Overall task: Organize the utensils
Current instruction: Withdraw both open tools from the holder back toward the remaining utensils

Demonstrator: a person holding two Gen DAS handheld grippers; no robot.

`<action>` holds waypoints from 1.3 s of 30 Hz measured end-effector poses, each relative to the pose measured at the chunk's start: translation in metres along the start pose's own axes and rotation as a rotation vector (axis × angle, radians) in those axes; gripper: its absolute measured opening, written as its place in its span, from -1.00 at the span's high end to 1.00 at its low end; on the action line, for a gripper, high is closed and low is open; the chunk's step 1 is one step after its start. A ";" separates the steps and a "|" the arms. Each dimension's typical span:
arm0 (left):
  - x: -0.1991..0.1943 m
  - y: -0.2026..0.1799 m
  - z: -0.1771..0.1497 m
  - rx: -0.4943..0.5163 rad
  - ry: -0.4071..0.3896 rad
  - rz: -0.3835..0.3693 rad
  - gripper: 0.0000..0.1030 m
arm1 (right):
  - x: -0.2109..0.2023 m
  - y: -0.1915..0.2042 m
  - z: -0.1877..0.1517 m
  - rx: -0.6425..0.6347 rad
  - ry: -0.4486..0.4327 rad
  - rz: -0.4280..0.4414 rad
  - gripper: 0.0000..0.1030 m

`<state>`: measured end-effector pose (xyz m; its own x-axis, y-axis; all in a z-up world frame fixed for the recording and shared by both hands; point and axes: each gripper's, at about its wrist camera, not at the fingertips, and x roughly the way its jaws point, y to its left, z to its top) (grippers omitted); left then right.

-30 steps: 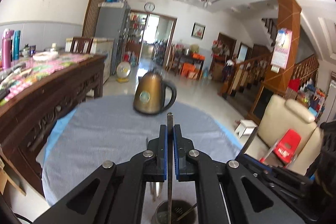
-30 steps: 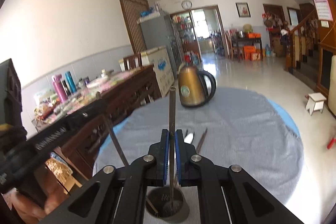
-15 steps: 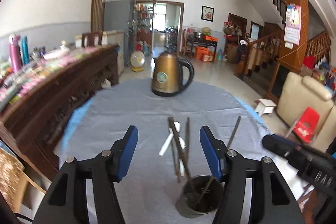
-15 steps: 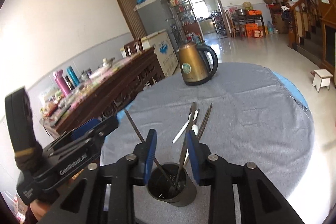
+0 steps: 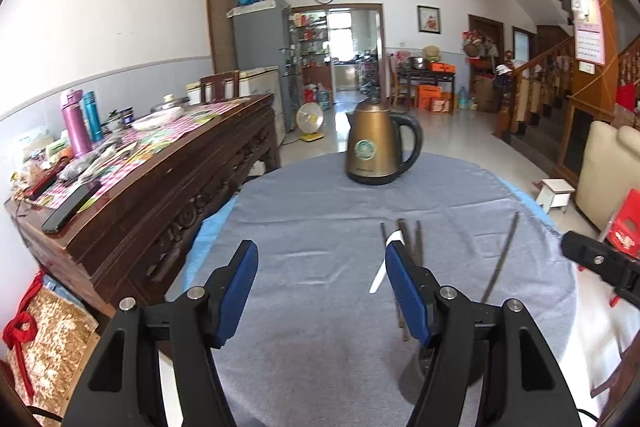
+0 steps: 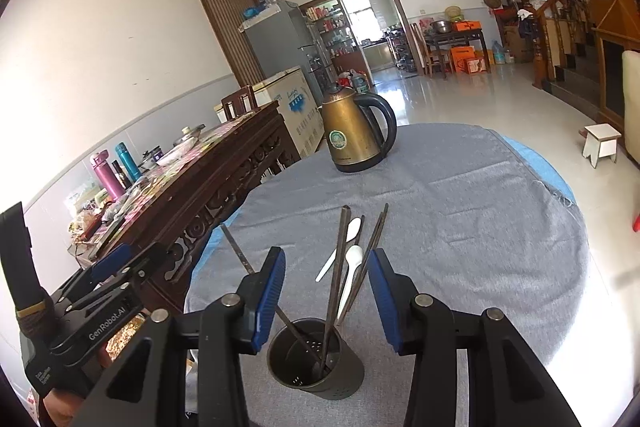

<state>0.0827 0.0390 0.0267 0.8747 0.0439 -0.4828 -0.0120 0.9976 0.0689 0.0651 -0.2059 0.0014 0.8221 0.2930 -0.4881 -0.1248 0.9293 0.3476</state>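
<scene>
A dark metal utensil holder [image 6: 316,359] stands on the grey tablecloth [image 6: 460,227], just below my open right gripper [image 6: 327,291]. Two dark chopsticks [image 6: 338,267] stand in it, one leaning left. Behind it on the cloth lie two white plastic spoons [image 6: 350,263] and more dark chopsticks [image 6: 372,247]. My left gripper [image 5: 322,283] is open and empty, left of the holder [image 5: 444,367], which is partly hidden behind its right finger. A chopstick [image 5: 502,255] leans up from the holder there.
A golden electric kettle [image 5: 374,147] stands at the far side of the round table. A dark wooden sideboard [image 5: 152,179] with bottles and clutter runs along the left. A cream armchair and red stool [image 5: 624,227] are at the right.
Both grippers opened and let their chopsticks go into the holder, then drew back. The left gripper moved left, away from the holder.
</scene>
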 end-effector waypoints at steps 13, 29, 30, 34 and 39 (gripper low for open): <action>0.018 0.016 -0.013 -0.010 0.060 0.099 -0.42 | 0.008 -0.013 -0.007 0.022 0.017 -0.048 -0.13; 0.074 0.024 -0.045 -0.049 0.249 0.087 -0.46 | 0.040 -0.035 -0.020 0.076 0.094 -0.105 -0.13; 0.082 0.025 -0.049 -0.053 0.271 0.085 -0.46 | 0.044 -0.037 -0.021 0.081 0.101 -0.109 -0.13; 0.109 0.034 -0.062 -0.099 0.351 0.082 -0.46 | 0.063 -0.044 -0.024 0.097 0.135 -0.132 -0.13; 0.135 0.064 -0.082 -0.213 0.416 0.136 -0.46 | 0.086 -0.052 -0.029 0.113 0.182 -0.161 -0.13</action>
<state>0.1602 0.1135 -0.1051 0.5910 0.1497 -0.7926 -0.2497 0.9683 -0.0033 0.1261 -0.2226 -0.0814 0.7116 0.1888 -0.6768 0.0707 0.9391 0.3363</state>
